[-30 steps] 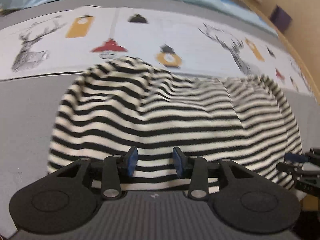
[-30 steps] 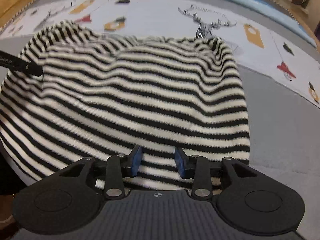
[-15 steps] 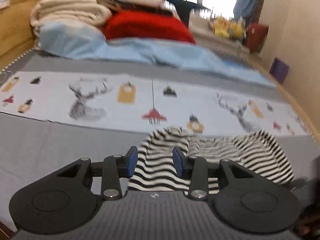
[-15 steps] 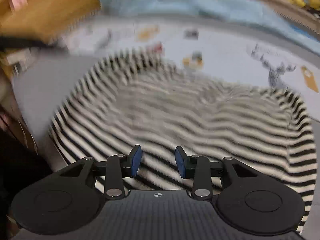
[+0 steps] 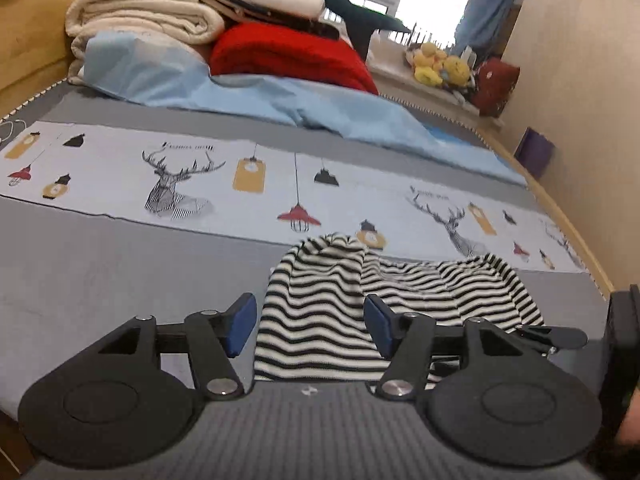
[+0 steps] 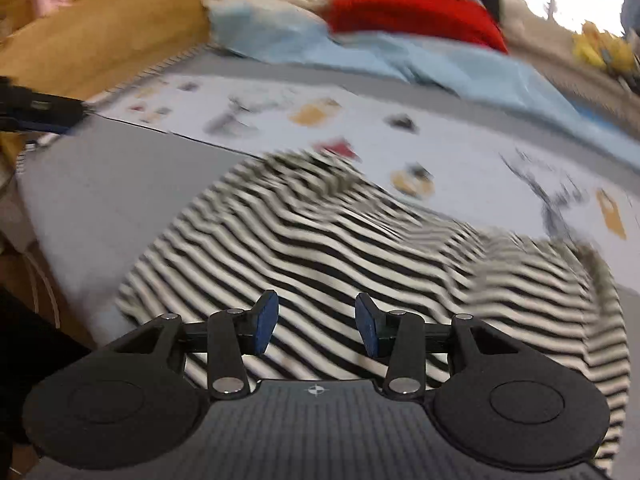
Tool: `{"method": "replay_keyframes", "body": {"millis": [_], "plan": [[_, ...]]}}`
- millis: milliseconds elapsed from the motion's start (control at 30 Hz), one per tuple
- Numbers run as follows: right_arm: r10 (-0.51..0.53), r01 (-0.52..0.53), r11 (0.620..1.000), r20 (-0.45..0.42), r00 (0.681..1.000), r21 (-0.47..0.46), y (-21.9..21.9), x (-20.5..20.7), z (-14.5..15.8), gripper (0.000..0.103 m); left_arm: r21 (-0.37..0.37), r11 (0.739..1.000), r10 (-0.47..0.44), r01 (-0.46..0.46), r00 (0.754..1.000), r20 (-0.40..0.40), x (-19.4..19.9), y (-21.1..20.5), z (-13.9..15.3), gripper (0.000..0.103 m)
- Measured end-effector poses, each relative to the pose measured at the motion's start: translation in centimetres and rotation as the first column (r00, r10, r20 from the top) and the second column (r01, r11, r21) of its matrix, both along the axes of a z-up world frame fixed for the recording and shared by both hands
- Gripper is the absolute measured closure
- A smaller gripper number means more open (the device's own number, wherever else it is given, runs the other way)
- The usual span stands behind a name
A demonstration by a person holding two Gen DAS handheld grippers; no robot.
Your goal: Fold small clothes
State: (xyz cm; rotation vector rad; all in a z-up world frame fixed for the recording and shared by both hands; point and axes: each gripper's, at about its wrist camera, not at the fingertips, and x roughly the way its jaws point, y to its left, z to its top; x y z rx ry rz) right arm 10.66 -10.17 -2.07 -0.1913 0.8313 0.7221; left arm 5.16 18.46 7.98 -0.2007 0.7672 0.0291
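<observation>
The striped garment (image 5: 320, 312), black and white, lies folded and a little rumpled on the grey bed cover (image 5: 100, 272). Its far edge just reaches the pale printed band (image 5: 200, 184) with deer heads and hanging lamps that runs across the cover. In the right wrist view the same garment (image 6: 340, 248) is blurred but fills the middle of the frame, spread on the grey cover below the printed band.

The left gripper (image 5: 306, 324) hangs above the near edge of the striped garment. Its jaws are opening and stand wide apart; the cloth shows through the gap but lies below the blue pads (image 5: 240, 324), which press on nothing. The right gripper (image 6: 314, 324) also hangs over the garment with its jaws opening, nothing pinched between its pads. Part of the right gripper shows at the right edge of the left wrist view, just beside the garment's right end.

Beyond the printed band, farther from the garment, a light blue sheet (image 5: 248, 96) lies crumpled across the bed. Behind it sit a red blanket (image 5: 288, 56) and a stack of cream bedding (image 5: 148, 16). Yellow soft toys (image 5: 436, 64) rest on the sill by the window, well apart from the garment.
</observation>
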Motion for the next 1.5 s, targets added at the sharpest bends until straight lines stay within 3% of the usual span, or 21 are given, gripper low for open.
{"method": "replay_keyframes", "body": {"millis": [67,233,400,800,1000,1167,1400,1500], "plan": [[0.066,-0.067,0.998,0.035,0.997,0.008,2.5,-2.1,0.3,0.059,-0.002,1.0,0.017,-0.017,1.0,-0.01,0.0,0.0,-0.2,0.031],[0.213,-0.21,0.977,0.05,0.976,-0.044,7.9,-5.2,-0.8,0.059,0.023,0.999,0.036,-0.035,0.999,-0.027,0.2,-0.4,-0.5,0.03],[0.253,-0.251,0.967,0.023,0.967,-0.047,10.9,-6.3,-1.7,0.059,0.063,0.998,0.022,-0.018,0.998,-0.055,0.7,-1.1,-0.9,0.027],[0.3,-0.304,0.938,-0.052,0.953,-0.164,13.4,-6.4,-5.7,0.058,0.024,0.998,0.052,-0.051,0.996,-0.076,1.3,-0.3,-1.2,0.027],[0.356,-0.346,0.905,-0.006,0.935,-0.246,14.5,-7.3,-6.7,0.057,-0.011,0.996,0.082,-0.083,0.994,-0.078,1.3,0.6,-1.3,0.027],[0.357,-0.347,0.905,-0.004,0.934,-0.247,14.5,-7.4,-6.8,0.057,-0.049,0.993,0.106,-0.11,0.992,-0.074,1.1,1.1,-1.2,0.027],[0.373,-0.356,0.895,0.015,0.928,-0.269,14.6,-7.8,-6.9,0.057,-0.048,0.993,0.104,-0.108,0.992,-0.072,1.1,0.7,-1.1,0.027],[0.372,-0.359,0.898,0.002,0.928,-0.252,14.6,-7.8,-6.8,0.046,-0.055,0.992,0.107,-0.111,0.992,-0.072,1.1,0.8,-1.2,0.027]]}}
